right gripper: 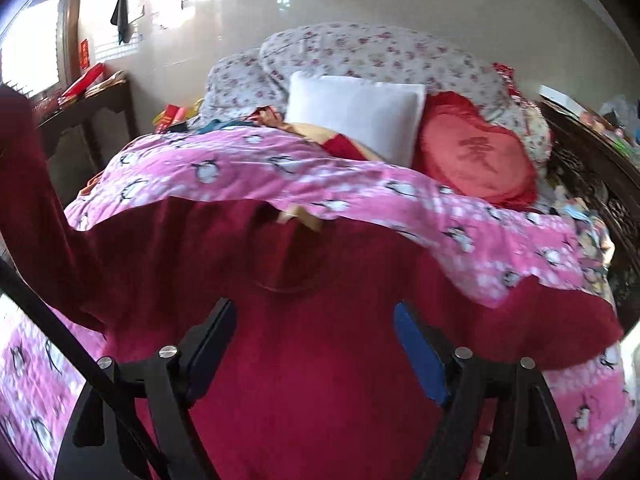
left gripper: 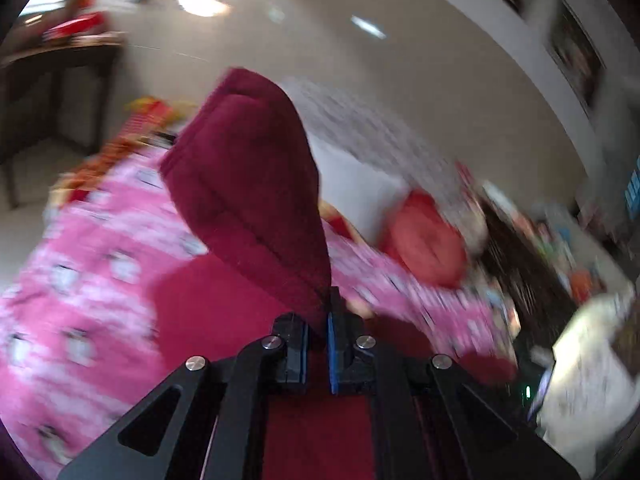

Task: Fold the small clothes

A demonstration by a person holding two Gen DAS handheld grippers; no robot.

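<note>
A dark red sweater [right gripper: 312, 344] lies spread on the pink penguin quilt [right gripper: 248, 176] of a bed. My left gripper [left gripper: 318, 320] is shut on a sleeve of the sweater [left gripper: 248, 184] and holds it lifted above the bed; the raised sleeve also shows at the left edge of the right wrist view [right gripper: 36, 208]. My right gripper [right gripper: 314, 328] is open, its jaws wide apart just over the sweater's body, below the neckline. The left wrist view is blurred by motion.
At the head of the bed are a white pillow [right gripper: 356, 116], a red heart cushion [right gripper: 476, 156] and a floral duvet [right gripper: 360, 52]. A dark side table [right gripper: 88, 108] stands left. A carved dark wooden frame [right gripper: 592, 168] runs along the right.
</note>
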